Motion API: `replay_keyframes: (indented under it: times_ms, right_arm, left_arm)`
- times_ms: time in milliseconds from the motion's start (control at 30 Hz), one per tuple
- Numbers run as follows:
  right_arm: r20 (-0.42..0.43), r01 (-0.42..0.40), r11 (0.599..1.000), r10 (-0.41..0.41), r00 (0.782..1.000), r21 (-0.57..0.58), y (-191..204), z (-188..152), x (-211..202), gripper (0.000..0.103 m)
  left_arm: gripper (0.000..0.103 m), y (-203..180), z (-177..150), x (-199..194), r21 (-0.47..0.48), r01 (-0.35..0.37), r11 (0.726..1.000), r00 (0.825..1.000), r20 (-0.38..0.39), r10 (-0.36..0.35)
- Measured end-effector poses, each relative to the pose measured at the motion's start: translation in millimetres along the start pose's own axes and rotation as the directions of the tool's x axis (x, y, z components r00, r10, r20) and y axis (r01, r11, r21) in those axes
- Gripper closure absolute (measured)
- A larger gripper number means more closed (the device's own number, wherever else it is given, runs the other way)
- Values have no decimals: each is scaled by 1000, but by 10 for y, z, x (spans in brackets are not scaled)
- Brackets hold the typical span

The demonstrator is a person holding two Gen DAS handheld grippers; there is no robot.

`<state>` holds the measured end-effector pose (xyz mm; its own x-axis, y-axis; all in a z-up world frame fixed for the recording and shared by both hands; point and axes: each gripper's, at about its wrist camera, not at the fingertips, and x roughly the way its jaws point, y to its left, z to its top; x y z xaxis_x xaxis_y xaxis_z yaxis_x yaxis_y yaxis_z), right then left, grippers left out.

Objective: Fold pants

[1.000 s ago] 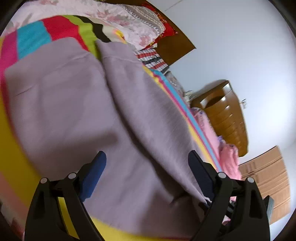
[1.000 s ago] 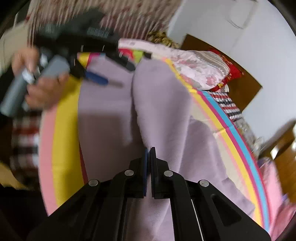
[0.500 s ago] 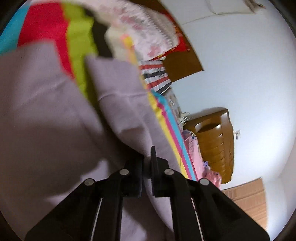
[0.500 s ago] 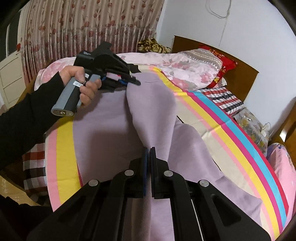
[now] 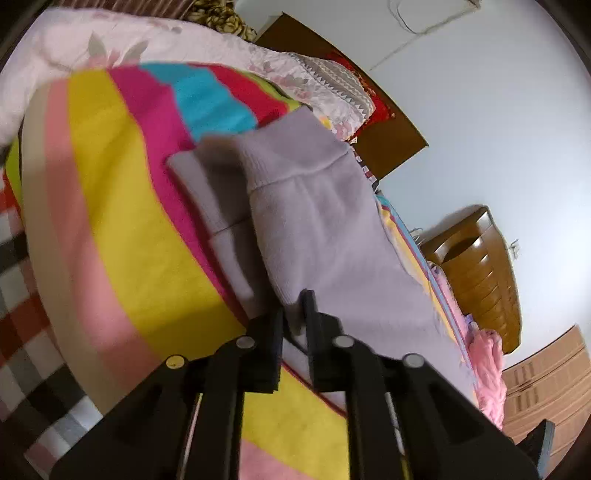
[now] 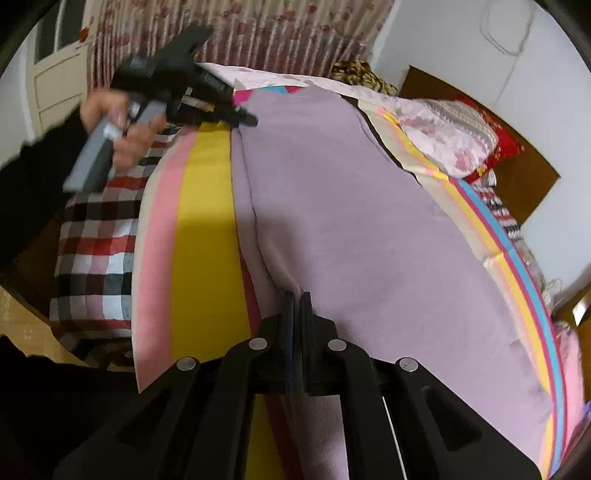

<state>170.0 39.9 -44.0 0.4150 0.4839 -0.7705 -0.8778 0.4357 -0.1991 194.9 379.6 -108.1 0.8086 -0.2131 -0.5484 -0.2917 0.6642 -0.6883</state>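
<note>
The lilac pants [image 6: 351, 206] lie on a bed with a rainbow-striped cover [image 6: 203, 229]. One leg is folded over onto the other, its cuff [image 5: 295, 147] lying past the lower leg's cuff [image 5: 195, 184]. My left gripper [image 5: 293, 314] is shut on the upper leg's edge near the cuff; it also shows in the right wrist view [image 6: 243, 118], held in a hand. My right gripper [image 6: 295, 299] is shut on the pants' folded edge further down.
Pillows [image 6: 443, 136] and a dark wooden headboard [image 6: 524, 170] lie at the far end of the bed. A plaid blanket [image 6: 96, 243] hangs at the near side. A wooden dresser [image 5: 476, 273] and a curtain [image 6: 258, 33] stand beyond.
The left gripper went from open to shut on a pant leg. Both grippers carried that leg sideways onto the other leg, so the pants now lie doubled lengthwise.
</note>
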Motion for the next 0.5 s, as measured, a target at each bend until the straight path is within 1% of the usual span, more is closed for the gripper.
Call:
replay_keyframes:
  times_ms: [33, 67, 100, 133, 167, 233, 300, 333, 367, 400, 433, 500]
  right_arm:
    - [-5, 13, 1000, -13, 1000, -8, 8, 8, -13, 100]
    - [-12, 18, 1000, -18, 1000, -15, 17, 6, -14, 100]
    - [-15, 21, 1000, -21, 1000, -17, 24, -3, -4, 100]
    - [-15, 24, 1000, -25, 1000, -15, 19, -9, 12, 100]
    - [-15, 28, 1000, -28, 1000, -13, 19, -15, 19, 100]
    - [-12, 26, 1000, -26, 1000, -2, 15, -16, 27, 100]
    - [-8, 21, 1000, -21, 1000, 11, 9, -20, 31, 100]
    - [-6, 18, 1000, -18, 1000, 15, 6, -22, 32, 100]
    - [-6, 17, 1000, -17, 1000, 16, 0, -25, 29, 100]
    - [-3, 23, 1000, -23, 1000, 16, -3, -22, 16, 100]
    - [4, 35, 999, -35, 999, 15, 0, -10, -12, 100]
    - [29, 44, 999, -44, 999, 4, 11, 23, -124, 100]
  left_arm:
    - [85, 23, -6, -27, -16, 20, 1000, 1000, 3, -20]
    - [70, 30, 29, -41, -40, 41, 998, 999, 15, -41]
    - [61, 41, 74, -50, -62, 63, 996, 997, 37, -61]
    - [50, 54, 110, -65, -86, 96, 992, 994, 59, -91]
    - [48, 81, 181, -67, -126, 138, 982, 988, 81, -129]
    - [48, 126, 275, -59, -165, 172, 971, 982, 102, -157]
    - [50, 207, 395, -16, -215, 194, 957, 977, 127, -170]
    - [65, 234, 436, 1, -227, 202, 953, 976, 131, -175]
    - [94, 260, 477, 27, -230, 201, 952, 976, 127, -175]
    - [94, 272, 492, 19, -214, 185, 959, 979, 119, -162]
    - [95, 240, 496, -27, -183, 175, 967, 980, 130, -153]
    - [95, 44, 465, -221, -74, 132, 988, 978, 173, -118]
